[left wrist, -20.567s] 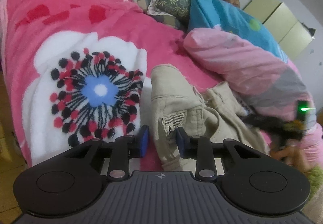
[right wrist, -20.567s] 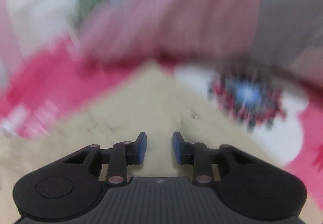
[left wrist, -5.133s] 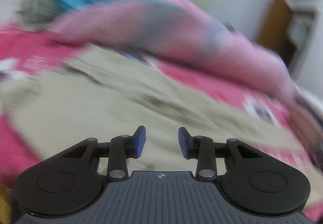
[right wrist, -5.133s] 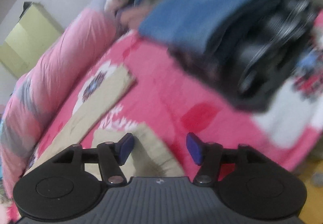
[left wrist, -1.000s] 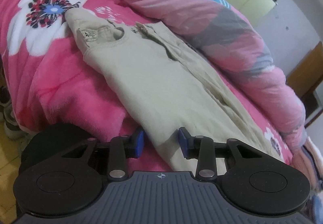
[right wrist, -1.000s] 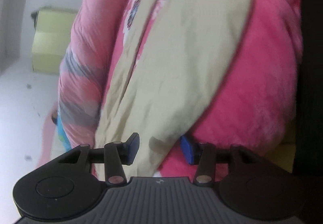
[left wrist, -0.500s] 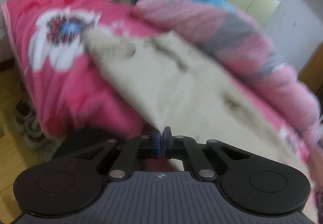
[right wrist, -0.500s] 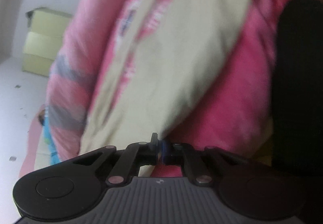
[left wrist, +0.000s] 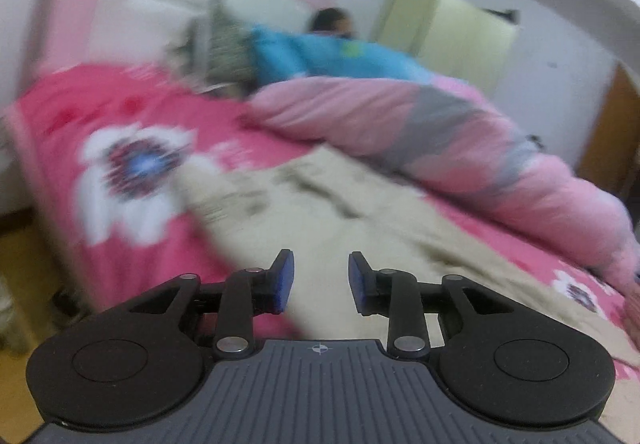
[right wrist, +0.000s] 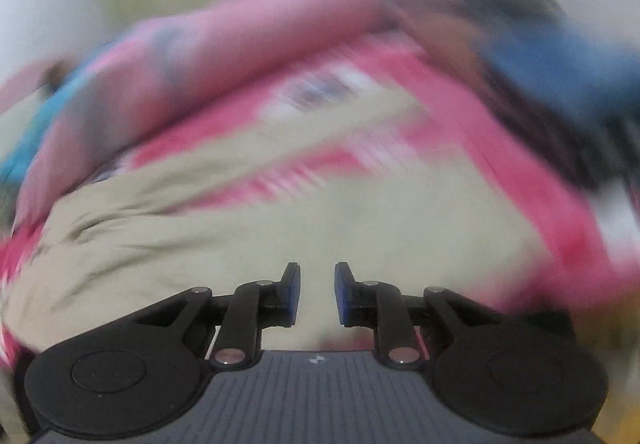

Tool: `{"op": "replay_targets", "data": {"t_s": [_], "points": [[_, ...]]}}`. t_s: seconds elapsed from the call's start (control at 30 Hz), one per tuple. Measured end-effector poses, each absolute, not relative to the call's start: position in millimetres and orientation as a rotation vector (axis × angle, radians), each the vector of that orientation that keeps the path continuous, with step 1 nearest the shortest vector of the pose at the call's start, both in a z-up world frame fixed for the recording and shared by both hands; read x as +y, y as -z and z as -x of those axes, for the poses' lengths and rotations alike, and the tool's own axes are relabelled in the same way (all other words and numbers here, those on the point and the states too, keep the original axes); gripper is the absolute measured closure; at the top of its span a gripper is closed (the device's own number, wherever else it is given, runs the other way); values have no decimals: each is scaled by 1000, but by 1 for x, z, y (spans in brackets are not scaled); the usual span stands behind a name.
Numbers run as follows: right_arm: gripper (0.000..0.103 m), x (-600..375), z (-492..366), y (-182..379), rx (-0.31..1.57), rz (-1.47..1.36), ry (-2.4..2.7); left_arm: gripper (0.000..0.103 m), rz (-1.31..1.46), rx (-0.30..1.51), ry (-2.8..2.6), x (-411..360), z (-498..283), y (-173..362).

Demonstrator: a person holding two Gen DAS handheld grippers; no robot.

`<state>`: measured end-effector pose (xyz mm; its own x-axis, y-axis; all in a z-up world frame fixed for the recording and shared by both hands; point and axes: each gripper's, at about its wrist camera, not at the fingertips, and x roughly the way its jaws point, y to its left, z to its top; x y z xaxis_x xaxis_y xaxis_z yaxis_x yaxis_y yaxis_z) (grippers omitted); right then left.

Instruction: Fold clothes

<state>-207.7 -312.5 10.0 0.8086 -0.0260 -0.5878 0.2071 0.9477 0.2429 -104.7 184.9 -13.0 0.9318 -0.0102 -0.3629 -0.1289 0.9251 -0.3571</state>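
Both my grippers, left gripper (left wrist: 320, 282) and right gripper (right wrist: 317, 294), gape empty; beige trousers (left wrist: 360, 220) spread ahead on pink blanket (left wrist: 72, 112), views blurred.

No text, label or number can be read in either view

Soft, even indoor light, no glare or hard shadows. Motion blur smears the pink bedspread (left wrist: 60, 116) and beige trousers (right wrist: 280, 228), heaviest in the right wrist view, while near gripper hardware stays sharp. Fisheye distortion bends the far walls at dark-cornered edges.
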Motion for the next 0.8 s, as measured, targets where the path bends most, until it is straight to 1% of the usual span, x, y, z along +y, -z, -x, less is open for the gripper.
{"op": "replay_targets", "data": {"t_s": [0.1, 0.3, 0.4, 0.5, 0.53, 0.6, 0.67, 0.73, 0.8], "points": [[83, -276, 144, -21, 553, -176, -47, 72, 382, 397, 41, 158, 62, 4], [84, -222, 4, -4, 576, -31, -192, 71, 333, 502, 168, 104, -45, -1], [85, -195, -65, 6, 584, 42, -264, 70, 323, 548, 182, 88, -94, 20], [85, -178, -99, 35, 568, 110, -334, 70, 280, 592, 123, 83, -121, 49], [85, -175, -110, 47, 591, 139, -348, 70, 276, 609, 100, 84, -126, 58], [86, -182, -126, 74, 649, 213, -309, 70, 322, 606, 101, 89, -125, 66], [87, -210, -141, 92, 687, 218, -209, 70, 391, 592, 127, 100, -121, 69], [87, -253, -152, 92, 685, 137, -90, 70, 448, 584, 148, 108, -120, 72], [87, -285, -162, 94, 688, 174, 78, 70, 487, 580, 162, 113, -119, 73]]}}
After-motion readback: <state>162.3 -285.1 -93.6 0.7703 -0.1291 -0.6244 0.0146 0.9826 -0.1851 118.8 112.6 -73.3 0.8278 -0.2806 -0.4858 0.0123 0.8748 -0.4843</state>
